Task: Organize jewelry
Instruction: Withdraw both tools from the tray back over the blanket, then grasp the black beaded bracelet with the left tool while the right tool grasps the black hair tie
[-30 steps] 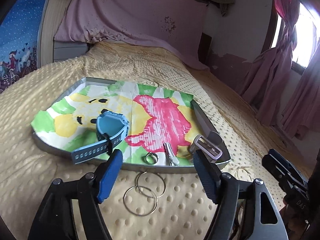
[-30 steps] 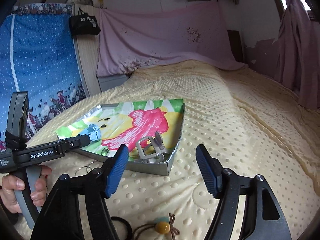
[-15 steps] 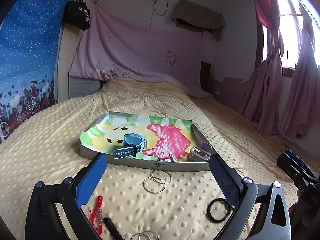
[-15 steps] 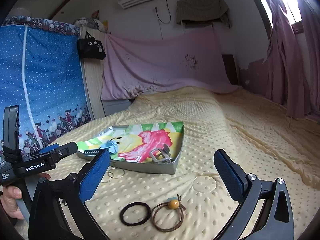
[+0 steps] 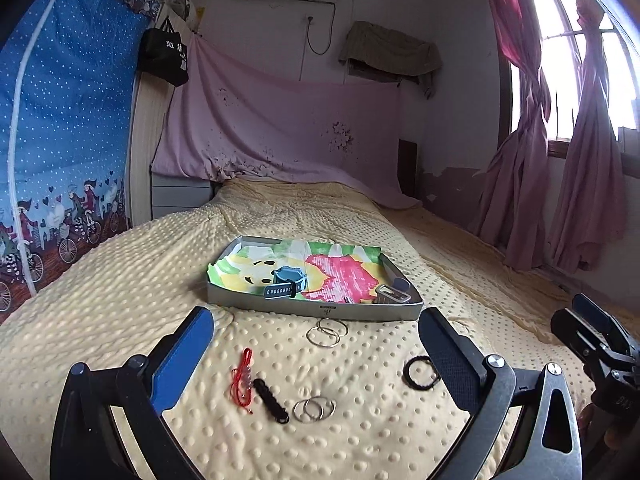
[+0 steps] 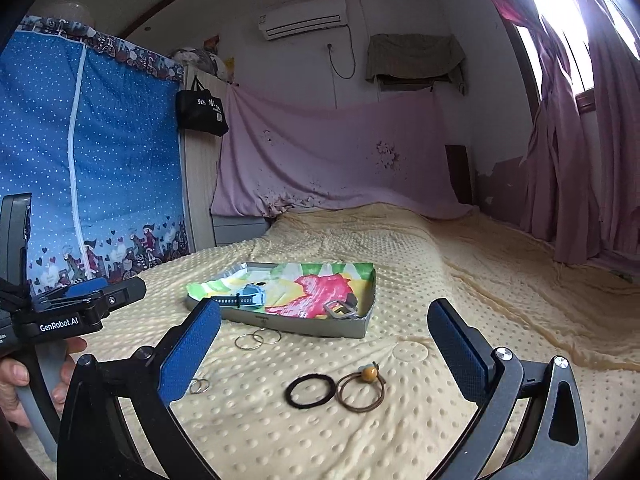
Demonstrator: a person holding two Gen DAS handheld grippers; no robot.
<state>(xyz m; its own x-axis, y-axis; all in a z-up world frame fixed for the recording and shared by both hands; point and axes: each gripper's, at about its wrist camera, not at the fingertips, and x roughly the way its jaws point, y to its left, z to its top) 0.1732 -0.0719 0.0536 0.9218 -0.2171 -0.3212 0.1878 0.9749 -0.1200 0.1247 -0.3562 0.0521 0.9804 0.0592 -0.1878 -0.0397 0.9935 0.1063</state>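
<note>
Two grippers are mine, one in each hand, and both sets of fingers stand wide apart with nothing between them: the left gripper [image 5: 316,350] and the right gripper [image 6: 324,344], each hovering low over a yellow dotted bedspread [image 5: 120,292].

At mid-frame sits a shallow grey tray [image 5: 320,311] lined with bright cartoon paper. Inside it lie a blue wristwatch [image 5: 289,280] and, toward its right end, a pale buckle-like piece [image 5: 394,294] I cannot identify for certain.

The loose jewelry waits on the bedspread in front of the tray. Linked metal rings [image 5: 326,333] lie just beside the tray's near wall. Lower in the left view are a red cord bracelet [image 5: 242,380], a dark beaded strand [image 5: 272,400] and a second pair of metal rings [image 5: 314,410]. A black hair tie [image 6: 311,391] lies at lower centre of the right view.

All of it looks light. The rings should be stiff, thin and slippery, likely best pinched across the rim; the cord and ties are soft and limp, so I would grip mid-loop.

Only the right view shows a brown hair tie with an amber bead [image 6: 362,390] and the hand [image 6: 16,384] holding my left gripper at lower left. Only the left view shows the red cord and the dark strand.
</note>
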